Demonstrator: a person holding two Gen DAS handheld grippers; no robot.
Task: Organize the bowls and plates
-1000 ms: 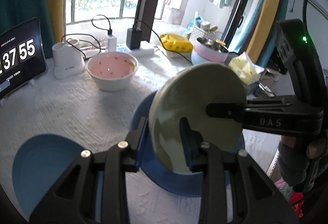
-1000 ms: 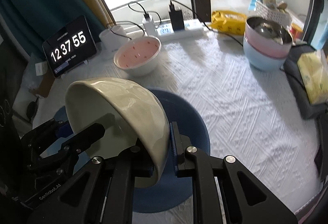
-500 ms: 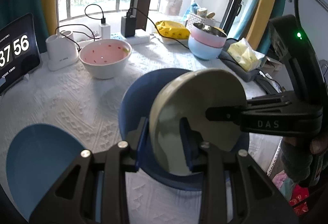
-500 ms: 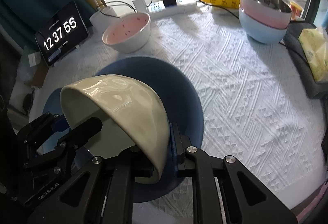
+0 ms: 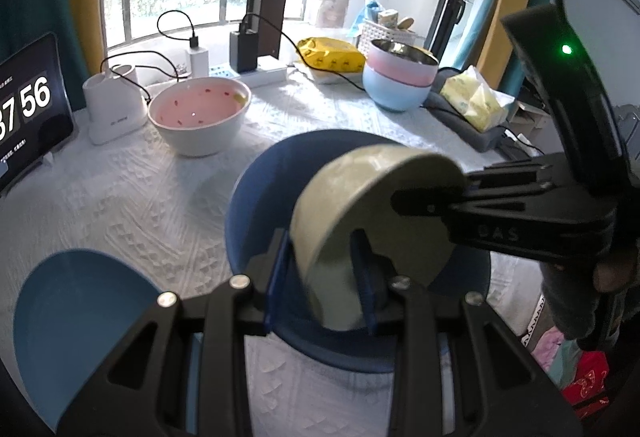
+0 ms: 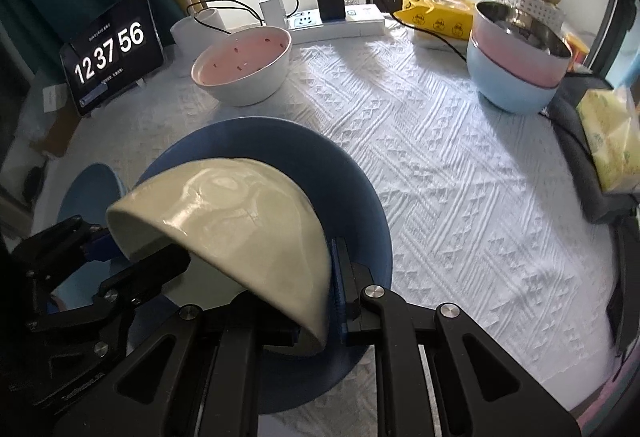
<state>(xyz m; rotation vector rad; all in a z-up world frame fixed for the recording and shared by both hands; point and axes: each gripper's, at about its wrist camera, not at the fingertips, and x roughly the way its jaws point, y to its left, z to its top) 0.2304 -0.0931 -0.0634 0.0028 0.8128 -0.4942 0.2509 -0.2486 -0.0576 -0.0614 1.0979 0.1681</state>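
Both grippers are clamped on the same cream bowl [image 6: 240, 229], which hangs tipped on its side above the large blue plate [image 6: 352, 181] in the lower middle of both views. The right gripper [image 6: 316, 301] pinches the rim at the lower edge of the bowl, one finger inside and one outside the wall. The left gripper [image 5: 320, 269] bites the opposite side of the rim; in the right wrist view its black fingers reach in from the lower left of the frame.

What matters for the next move is the tilt. The bowl's opening faces down and toward the left side, its rounded bottom turned up and toward the right gripper, so its axis lies closer to level than upright. The blue plate sits directly under it on the white-clothed bench [image 6: 460, 165], and I cannot tell whether the bowl's lowest edge touches it. To land it properly, I'd guess the bowl must be rolled mouth-up first, and both grippers are equally near for that.

A smaller blue plate [image 5: 80, 317] lies at lower left of the left wrist view. Farther back stand a pink-lined white bowl [image 6: 244, 69] and, at upper right, a stack of pastel bowls [image 6: 516, 73].
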